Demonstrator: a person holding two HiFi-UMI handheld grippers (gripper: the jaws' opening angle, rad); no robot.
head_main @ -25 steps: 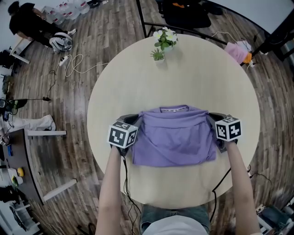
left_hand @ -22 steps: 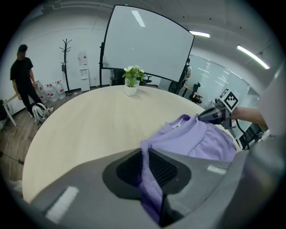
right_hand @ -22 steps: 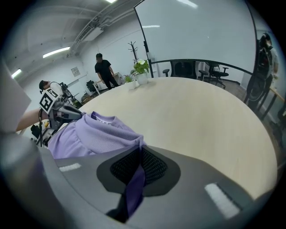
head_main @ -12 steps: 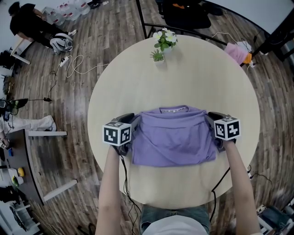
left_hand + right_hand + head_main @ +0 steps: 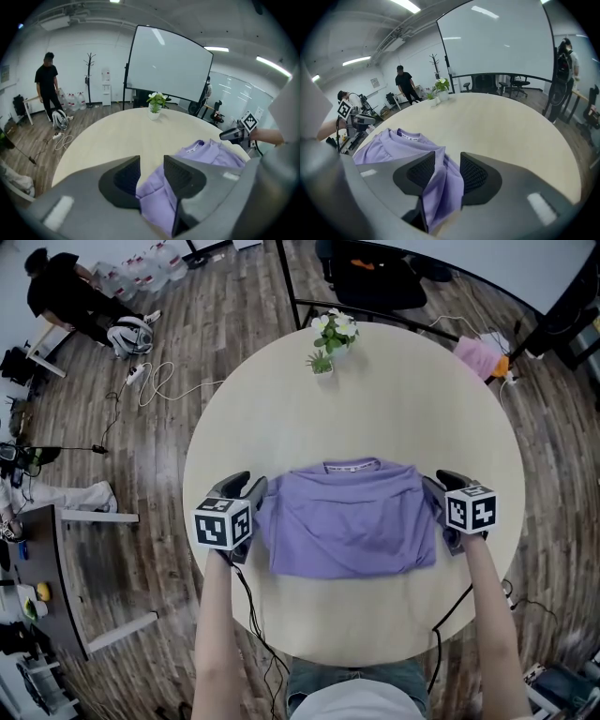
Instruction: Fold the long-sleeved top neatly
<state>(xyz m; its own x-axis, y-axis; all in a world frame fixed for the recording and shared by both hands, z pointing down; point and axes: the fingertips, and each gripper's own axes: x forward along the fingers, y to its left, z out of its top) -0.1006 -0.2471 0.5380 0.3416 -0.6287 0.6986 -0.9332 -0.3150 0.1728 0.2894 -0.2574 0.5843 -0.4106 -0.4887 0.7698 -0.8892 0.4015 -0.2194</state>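
Round pale wood counter (image 5: 375, 399) on a plank floor (image 5: 216, 306). At the near rim the operator's bare forearms (image 5: 220, 634) reach in, one gripper per hand.

Left gripper (image 5: 246, 487): jaws drawn close on the left edge of the long-sleeved top (image 5: 347, 521). Purple fabric fills the inner part of the gap; the tips are bare.

Right gripper (image 5: 439, 481): jaws clamped on the right edge, with a bunched fold packed between the pads.

The top lies on the counter between the two grippers, folded to a rough rectangle, collar and label on the far side.

Beyond it comes bare counter, then a small potted plant (image 5: 330, 334) at the far rim. Further off, a white cable (image 5: 155, 381) trails on the floor and a person in black (image 5: 61, 292) bends over.
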